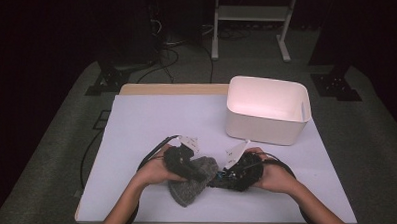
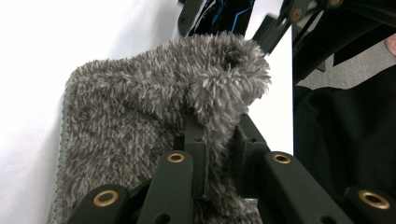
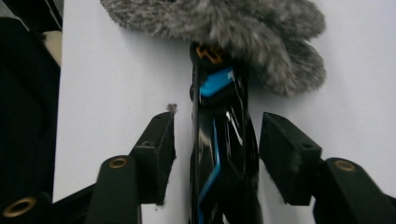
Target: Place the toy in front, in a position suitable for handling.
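The grey pouch [image 2: 154, 107] is made of shaggy, fluffy fleece cloth — matt all over. A glossy black-and-blue plastic item [image 3: 219, 140] is seen beside it. The table cover [image 1: 146, 120] looks smooth and matt, and the white bin [image 1: 266, 110] — smooth plastic, slightly shiny.

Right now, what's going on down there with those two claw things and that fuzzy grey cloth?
Left gripper clamped on fuzzy grey cloth. Right gripper open, black-and-blue object between its jaws, pads off it. White bin stands apart, nothing blocking.
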The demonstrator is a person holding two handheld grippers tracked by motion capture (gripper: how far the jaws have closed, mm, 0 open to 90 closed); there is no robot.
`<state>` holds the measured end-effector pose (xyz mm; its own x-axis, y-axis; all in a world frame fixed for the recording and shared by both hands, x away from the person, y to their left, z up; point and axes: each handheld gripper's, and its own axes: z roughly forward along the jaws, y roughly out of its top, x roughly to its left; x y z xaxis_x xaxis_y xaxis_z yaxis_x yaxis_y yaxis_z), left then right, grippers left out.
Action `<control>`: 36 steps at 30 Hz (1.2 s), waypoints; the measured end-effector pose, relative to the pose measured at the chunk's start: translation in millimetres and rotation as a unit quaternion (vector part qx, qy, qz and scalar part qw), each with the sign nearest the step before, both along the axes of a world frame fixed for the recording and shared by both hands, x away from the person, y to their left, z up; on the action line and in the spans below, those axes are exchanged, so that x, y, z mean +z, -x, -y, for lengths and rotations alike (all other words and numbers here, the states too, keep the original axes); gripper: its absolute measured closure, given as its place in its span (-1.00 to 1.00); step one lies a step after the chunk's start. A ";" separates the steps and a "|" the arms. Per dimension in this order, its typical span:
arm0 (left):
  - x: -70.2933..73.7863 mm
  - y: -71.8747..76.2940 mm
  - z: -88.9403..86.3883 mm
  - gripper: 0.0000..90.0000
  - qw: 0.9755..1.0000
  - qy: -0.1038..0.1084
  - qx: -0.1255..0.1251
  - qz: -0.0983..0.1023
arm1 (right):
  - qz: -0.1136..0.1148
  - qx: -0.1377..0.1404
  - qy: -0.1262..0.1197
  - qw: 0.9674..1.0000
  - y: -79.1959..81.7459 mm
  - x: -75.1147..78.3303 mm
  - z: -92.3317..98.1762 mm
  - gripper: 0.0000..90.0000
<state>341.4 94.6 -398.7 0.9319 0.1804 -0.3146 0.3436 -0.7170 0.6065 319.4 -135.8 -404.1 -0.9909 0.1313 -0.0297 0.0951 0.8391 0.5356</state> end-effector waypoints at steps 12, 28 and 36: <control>-6.0 -1.3 -16.0 0.76 1.000 0.019 0.014 -0.011 | 0.016 0.012 0.020 1.000 -1.3 -2.8 -11.9 0.27; 7.9 -4.9 -12.7 0.81 0.999 0.041 0.003 -0.023 | 0.005 -0.001 -0.048 0.999 -0.3 -0.3 -0.8 0.28; 70.8 0.9 -3.5 0.83 0.999 0.036 -0.018 0.033 | 0.014 0.010 -0.122 0.992 -1.2 14.6 -15.3 0.28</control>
<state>340.5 98.1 -327.9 0.9564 0.1251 -0.2640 0.2761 -0.6819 0.6773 320.6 -120.5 -389.5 -0.9925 0.1190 -0.0276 0.0620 0.6856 0.7253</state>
